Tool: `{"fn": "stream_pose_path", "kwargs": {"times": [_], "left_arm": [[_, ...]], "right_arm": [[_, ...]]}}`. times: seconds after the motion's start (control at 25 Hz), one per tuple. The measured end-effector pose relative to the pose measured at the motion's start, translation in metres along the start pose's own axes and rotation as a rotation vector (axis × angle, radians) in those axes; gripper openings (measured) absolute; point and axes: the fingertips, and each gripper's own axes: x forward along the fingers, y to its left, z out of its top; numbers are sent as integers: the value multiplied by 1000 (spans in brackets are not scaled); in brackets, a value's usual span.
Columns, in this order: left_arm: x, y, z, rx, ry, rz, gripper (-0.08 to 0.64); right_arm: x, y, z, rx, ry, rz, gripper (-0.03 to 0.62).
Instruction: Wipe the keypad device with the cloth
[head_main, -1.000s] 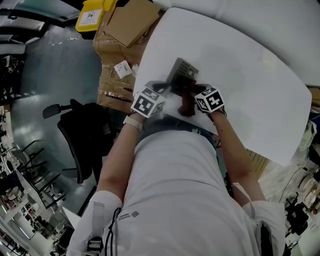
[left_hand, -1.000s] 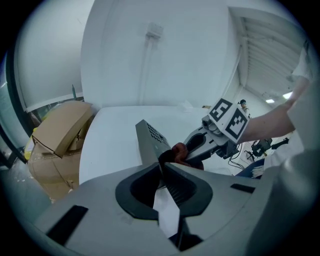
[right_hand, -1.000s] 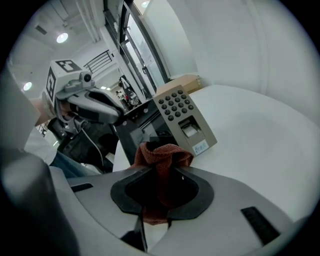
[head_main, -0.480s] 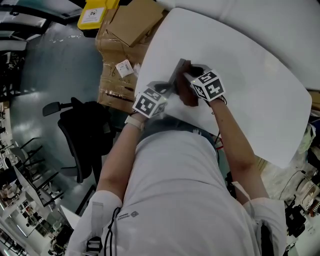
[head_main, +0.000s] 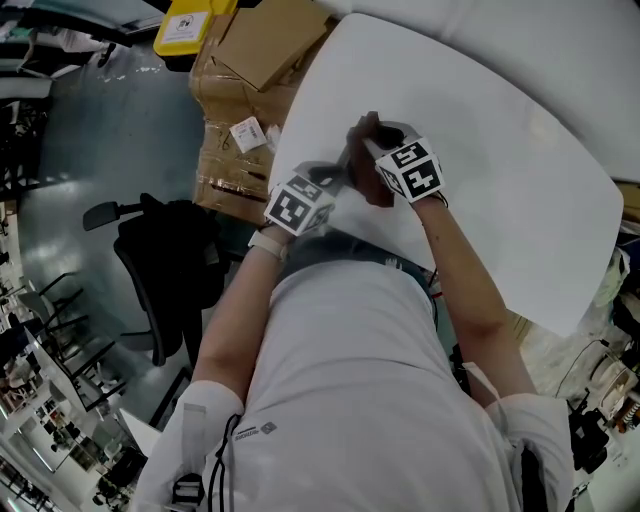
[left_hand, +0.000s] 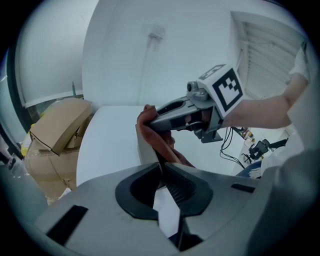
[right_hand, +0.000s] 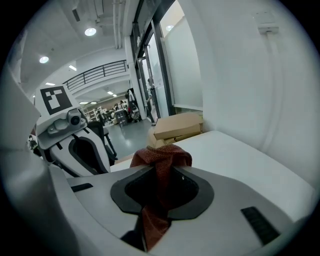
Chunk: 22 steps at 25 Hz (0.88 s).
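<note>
Both my jaws are clamped. My left gripper (left_hand: 161, 170) pinches the keypad device (left_hand: 145, 148) edge-on by its near end, over the white surface (head_main: 480, 150). My right gripper (right_hand: 161, 177) grips the rust-red cloth (right_hand: 163, 154), draped over the device's far end.

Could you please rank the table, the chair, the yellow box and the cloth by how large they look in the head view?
Largest to smallest, as they look:
1. table
2. chair
3. yellow box
4. cloth, which shows only in part, so its place below the box is less sure.
</note>
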Motion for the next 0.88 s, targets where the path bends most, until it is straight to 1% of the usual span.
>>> {"fn": "stream_pose_path", "kwargs": {"times": [0.2,0.32,0.48,0.68,0.76,0.88], "left_arm": [[0,0,-1,-1,-5,-4,20],[0,0,0,0,-7,-5,20],[-1,0,0,-7,-10,-7,20],[0,0,-2,-8,-15,-7,20],[0,-2,0,-10,-16,-11,20],[0,-2,1,-12,-21,-12,20]], "right_arm": [[-2,-3,-5,23,-17,-1,84],[-3,-7,-14,44,-11,-8,84],[-5,-16,-37,75,28,-27,84],[-9,-29,-85,126,104,-60,84],[-10,-32,-92,156,90,-63,84],[-10,-33,-92,182,76,-66,84]]}}
